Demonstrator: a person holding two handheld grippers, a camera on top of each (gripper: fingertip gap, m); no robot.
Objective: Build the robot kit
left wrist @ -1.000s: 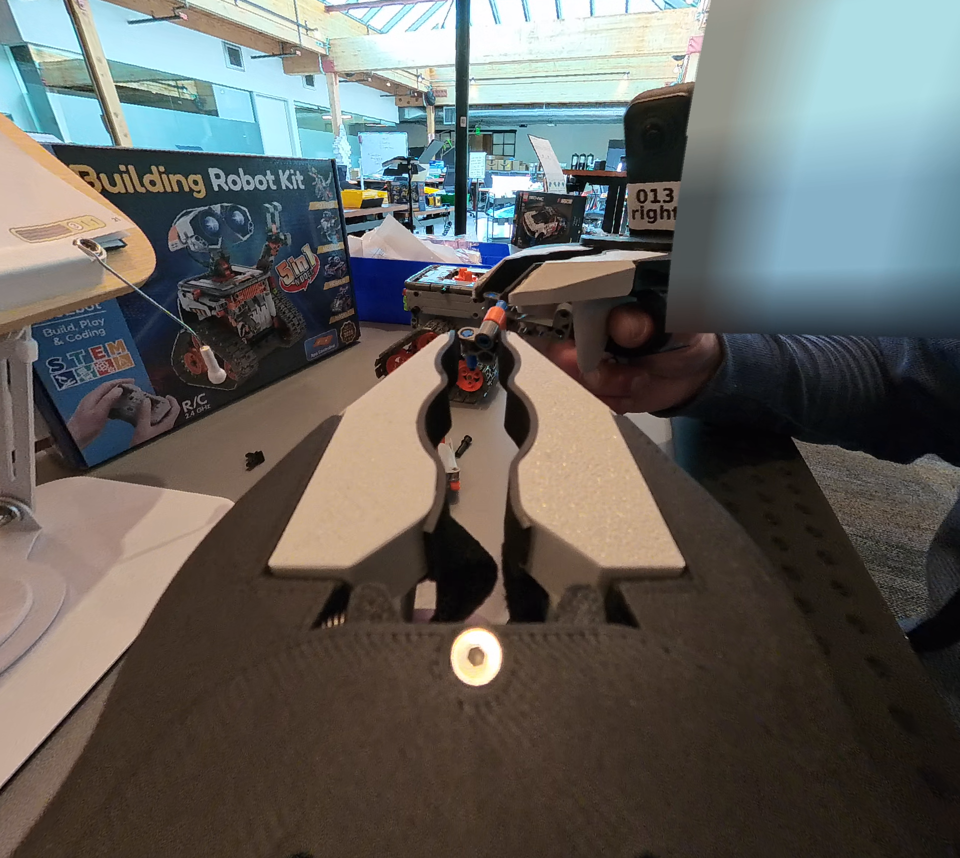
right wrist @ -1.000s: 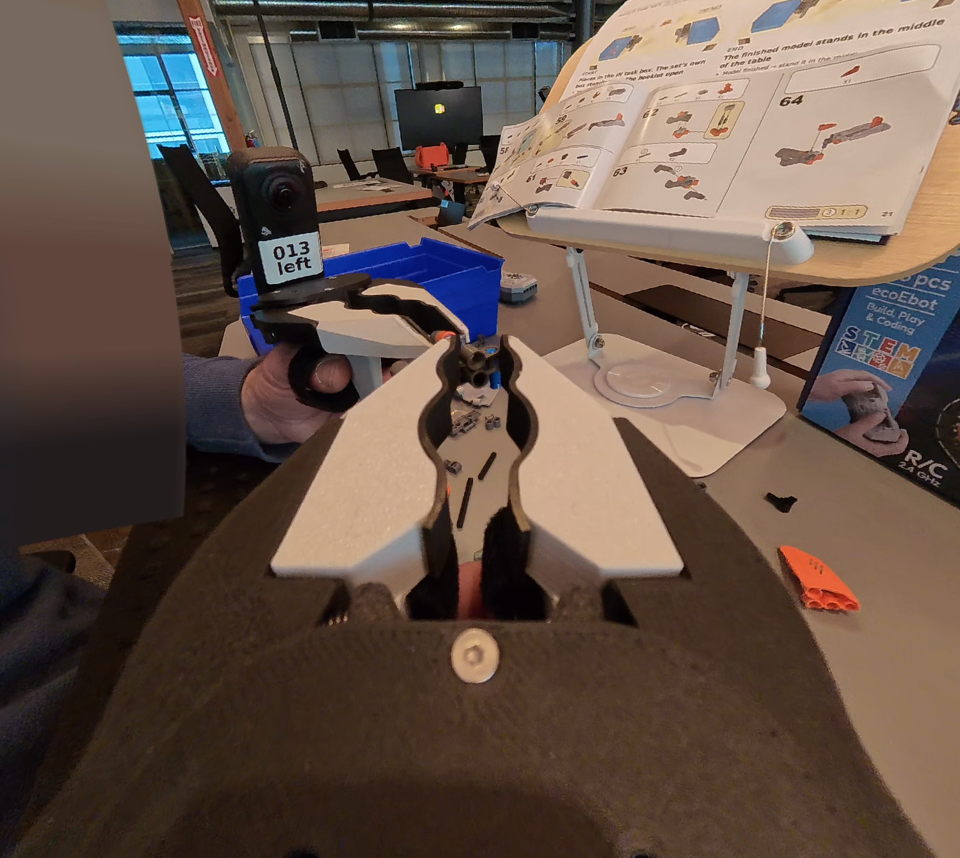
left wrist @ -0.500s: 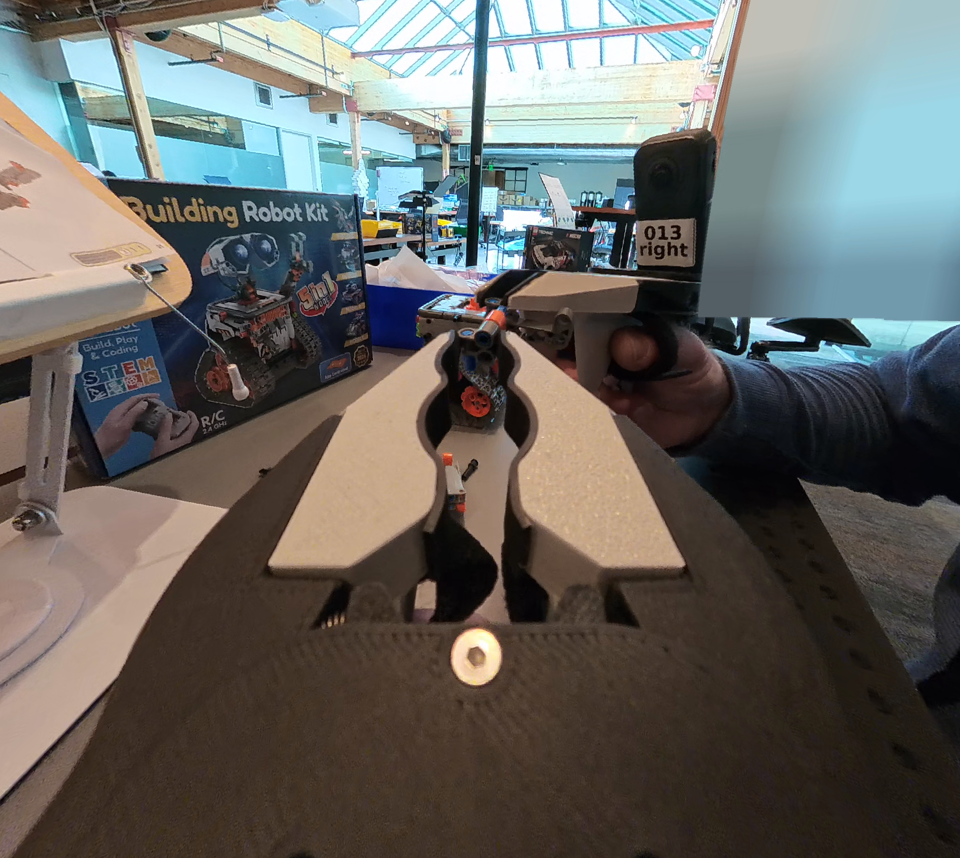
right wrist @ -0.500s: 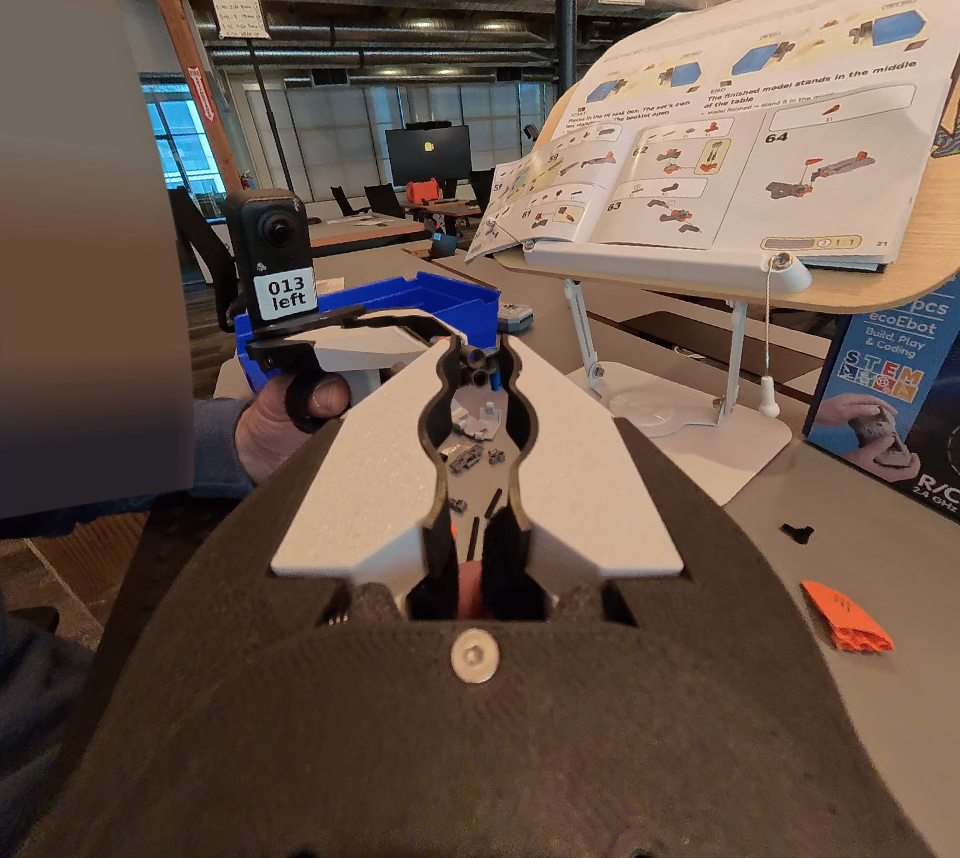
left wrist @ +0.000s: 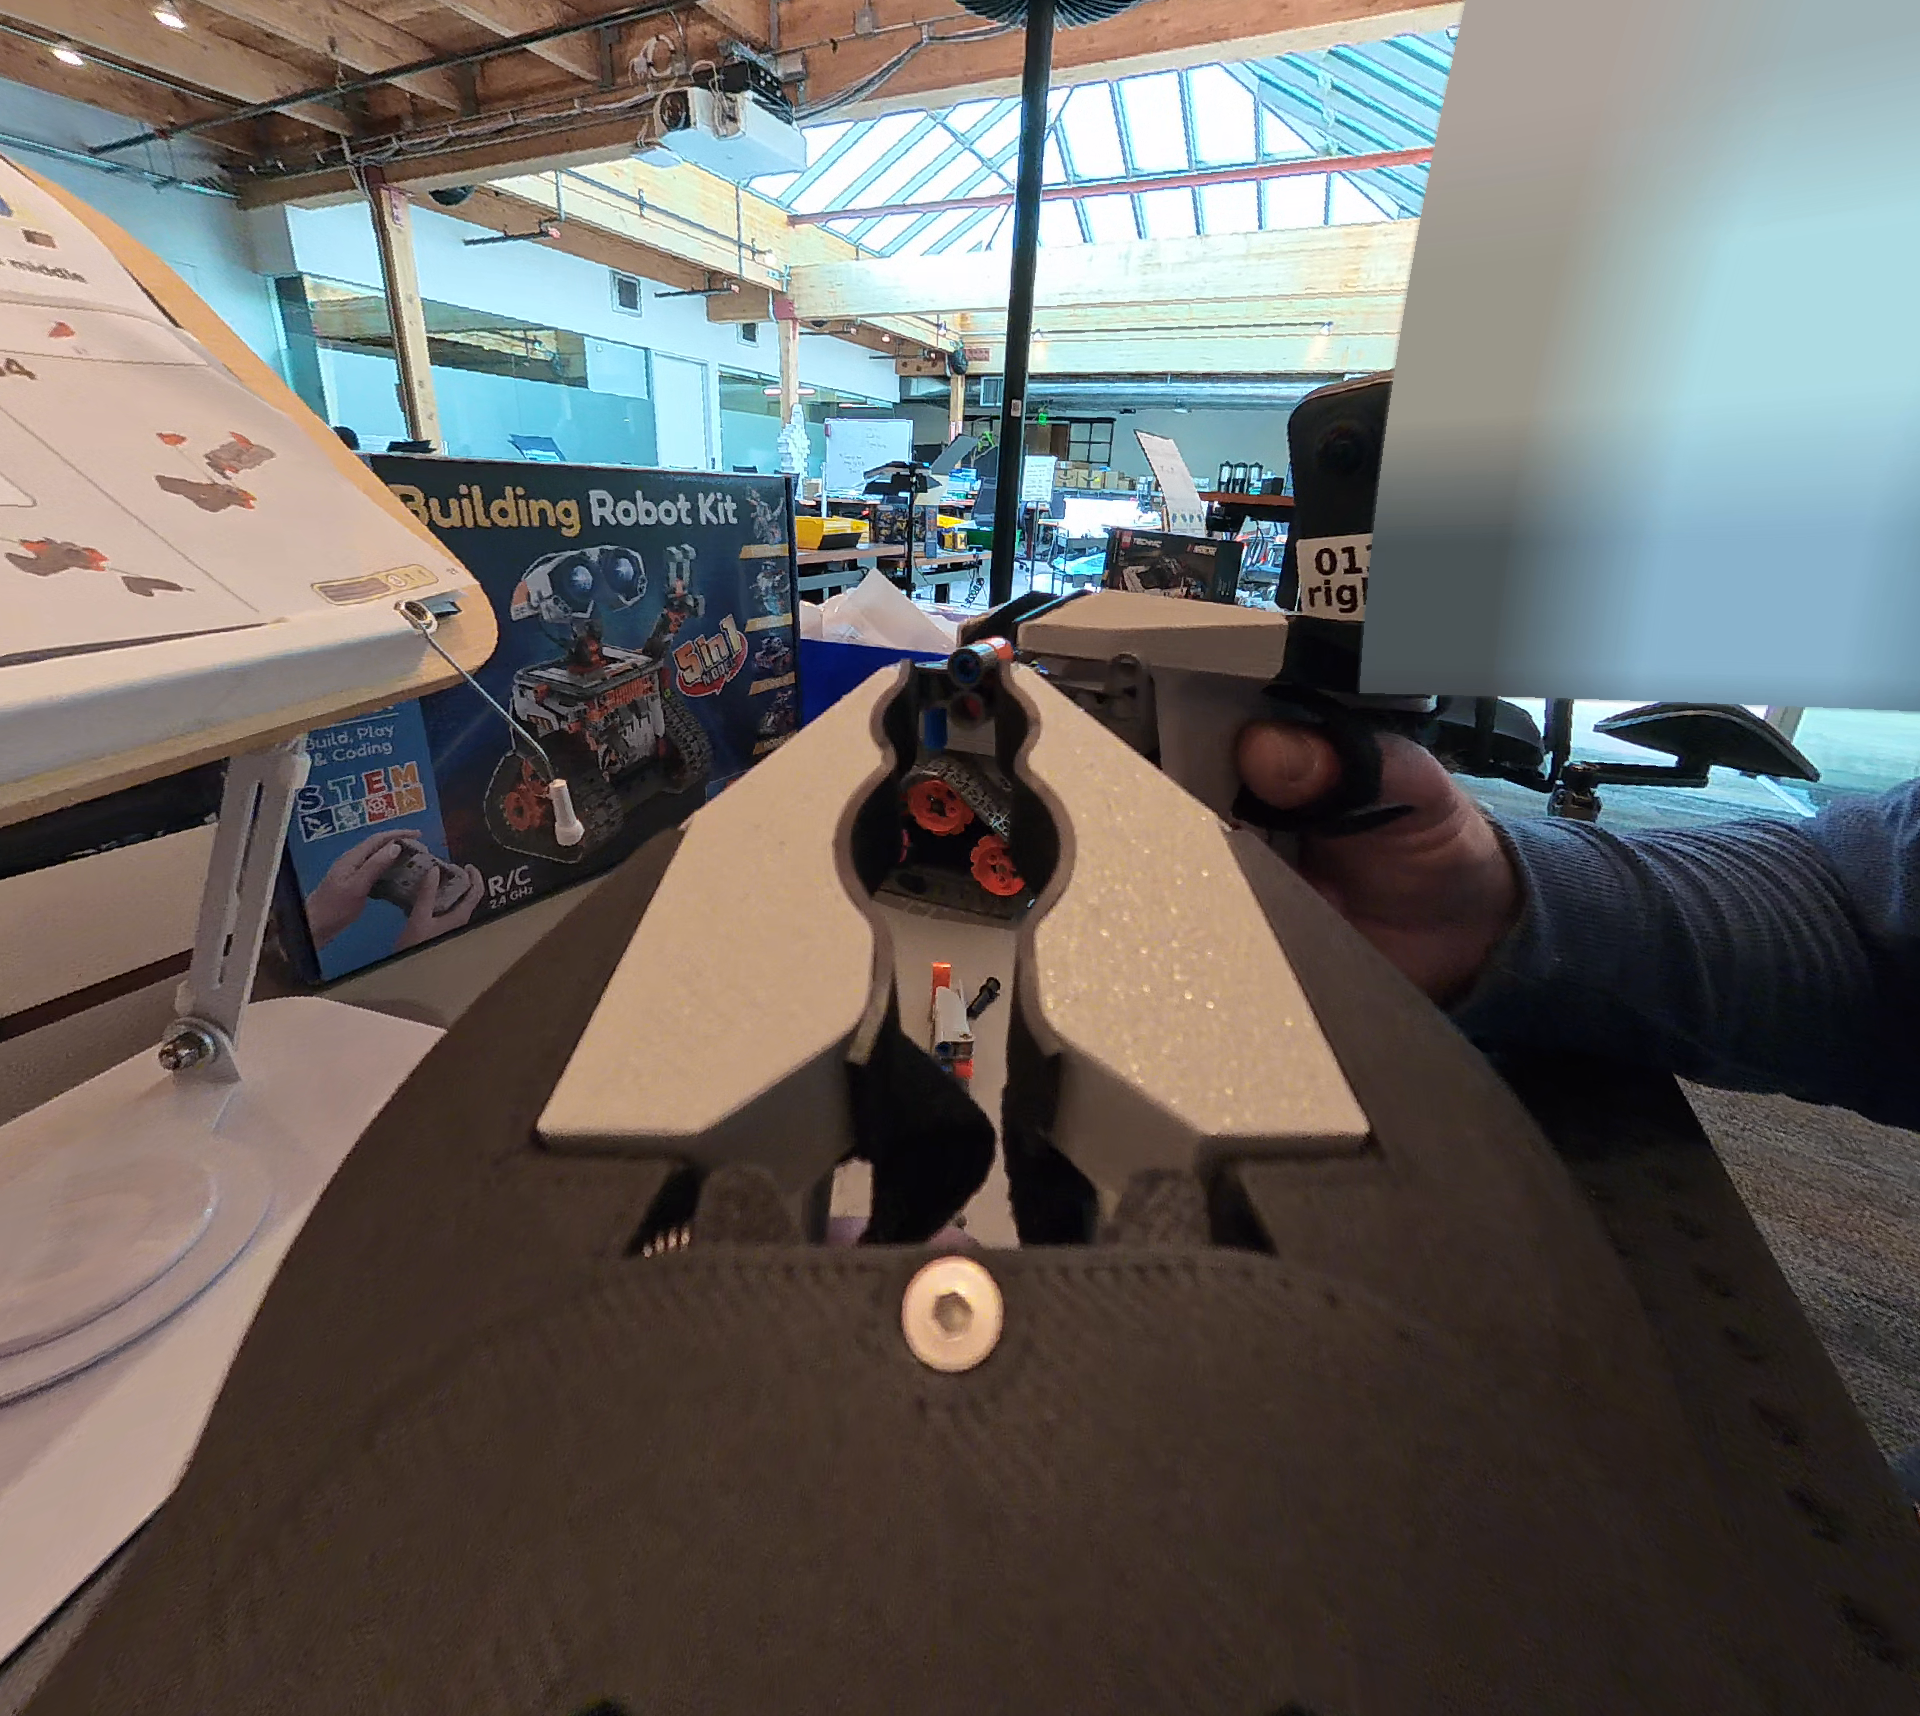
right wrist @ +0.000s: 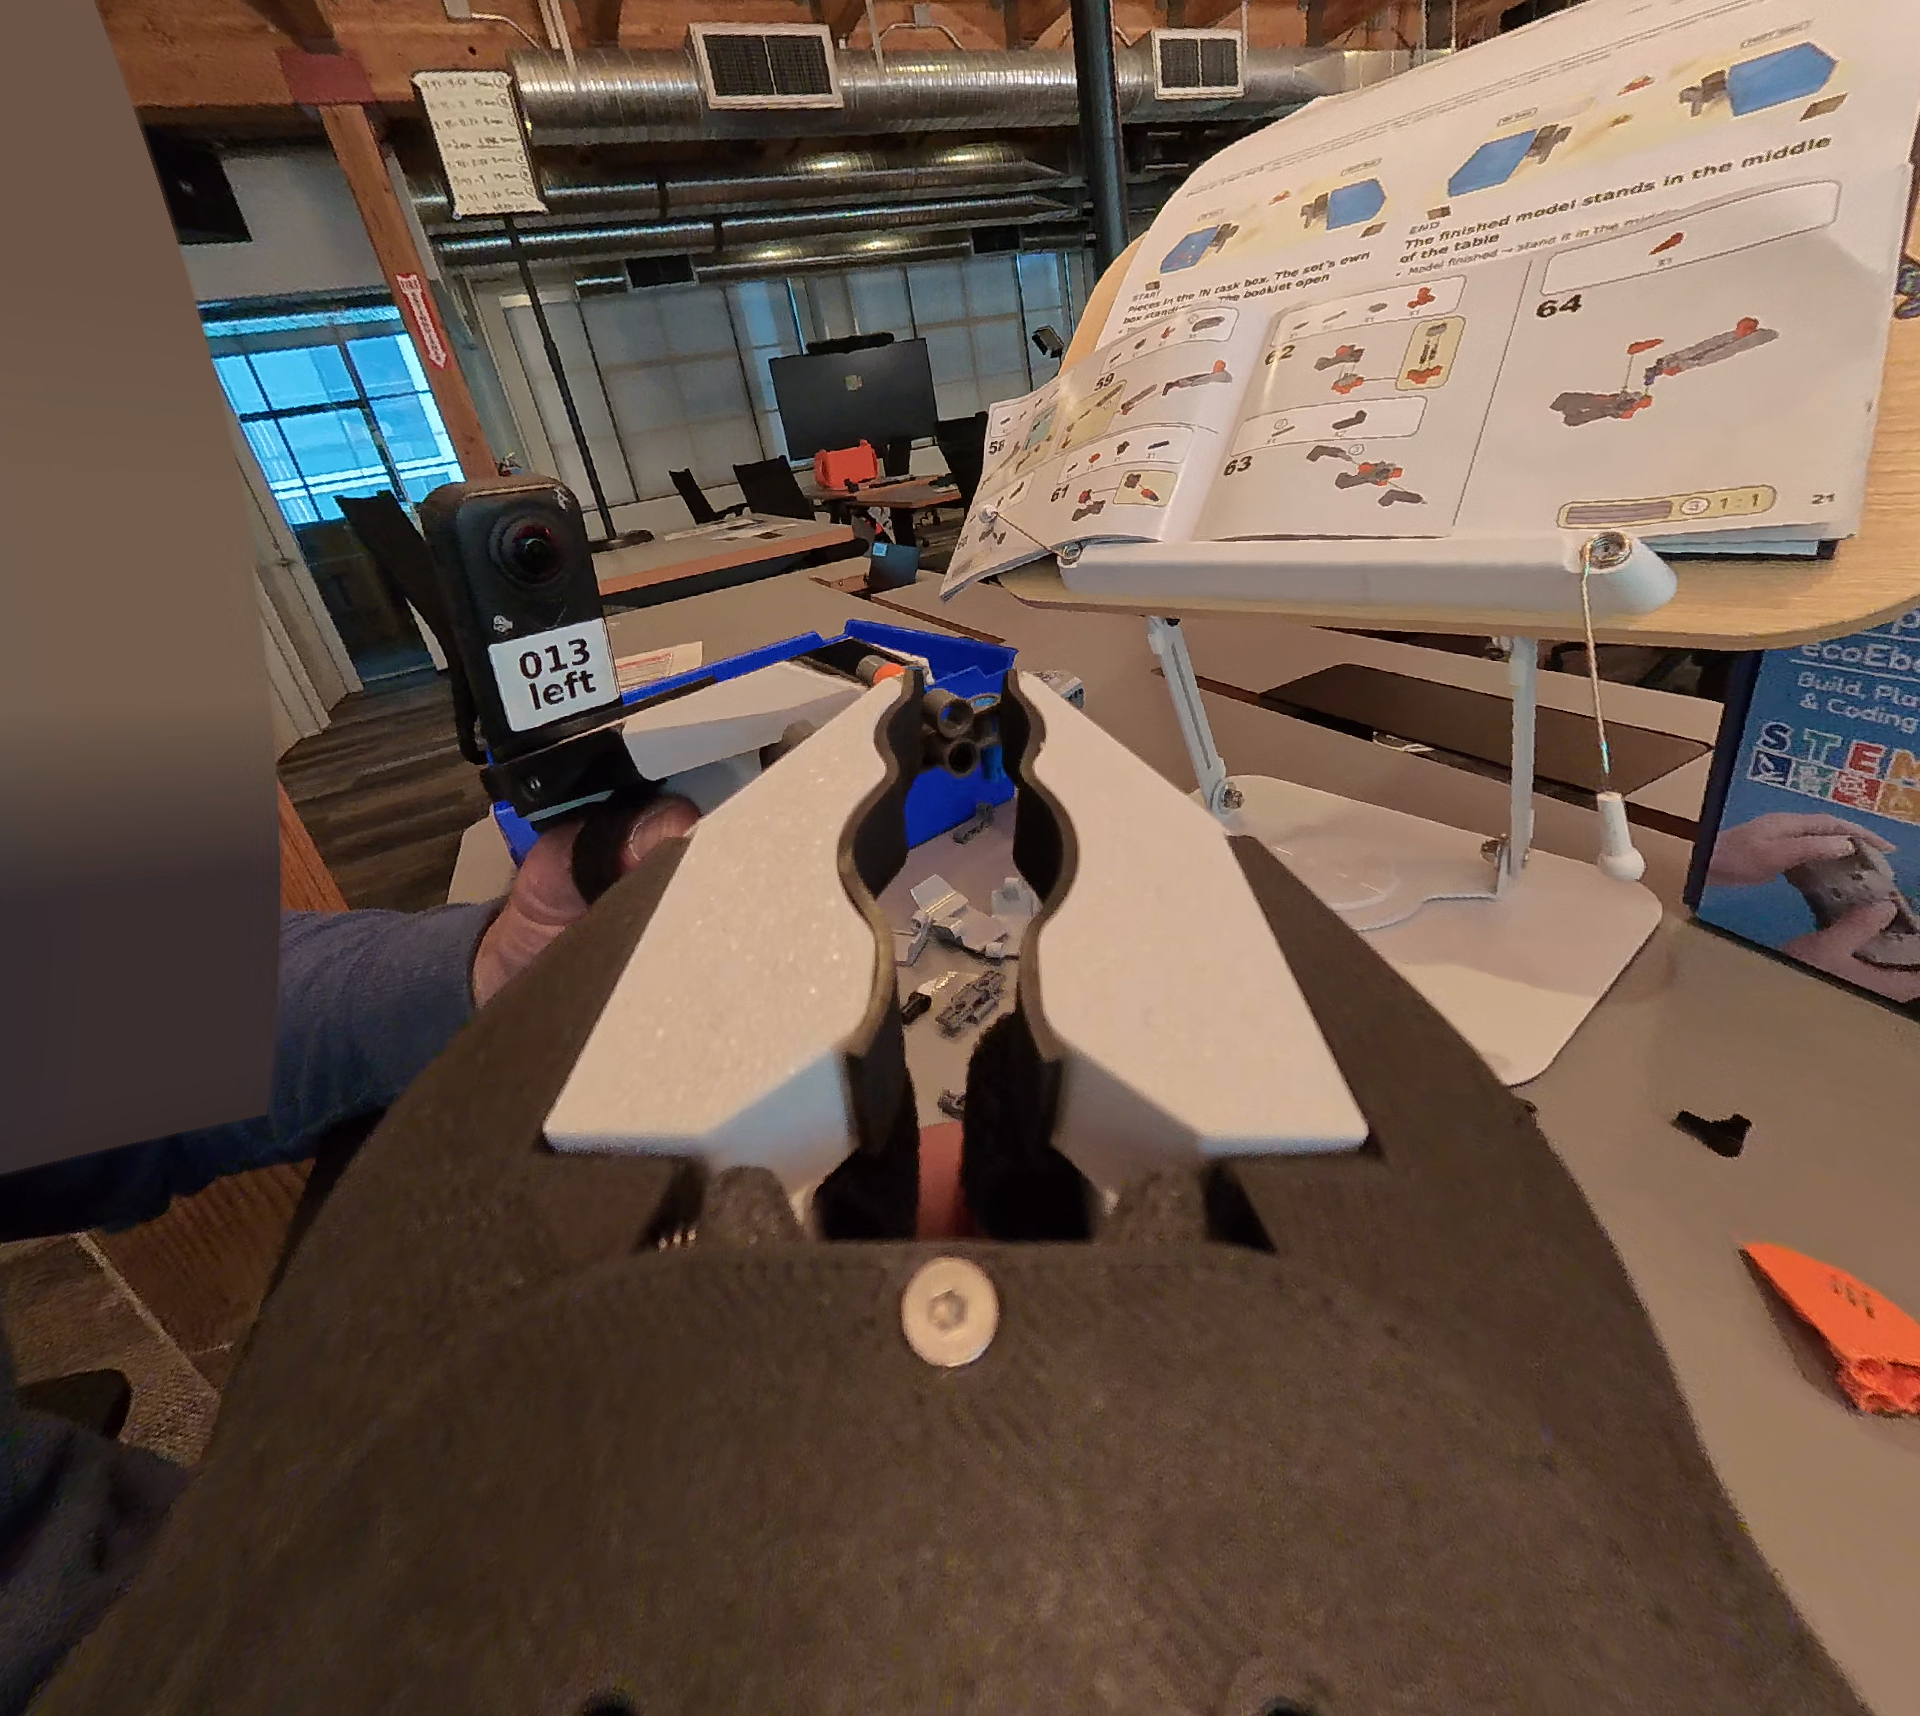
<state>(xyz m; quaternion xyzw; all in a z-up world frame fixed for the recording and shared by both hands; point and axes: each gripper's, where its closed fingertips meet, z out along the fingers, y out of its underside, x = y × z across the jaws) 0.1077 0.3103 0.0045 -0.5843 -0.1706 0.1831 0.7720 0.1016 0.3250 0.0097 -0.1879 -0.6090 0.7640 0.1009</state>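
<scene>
While both hand-held grippers meet tip-to-tip above table (right wrist: 1714,1022), each pinches a small connector pc (left wrist: 971,660).

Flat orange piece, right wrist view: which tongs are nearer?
Right. The orange piece lies beside the right tongs, to their right; the left tongs meet them at a small part from the left.

Loose parts (right wrist: 961,944) on the table (right wrist: 1652,1022), bin (right wrist: 935,767) behind them, book stand (right wrist: 1455,928) to their right.
</scene>
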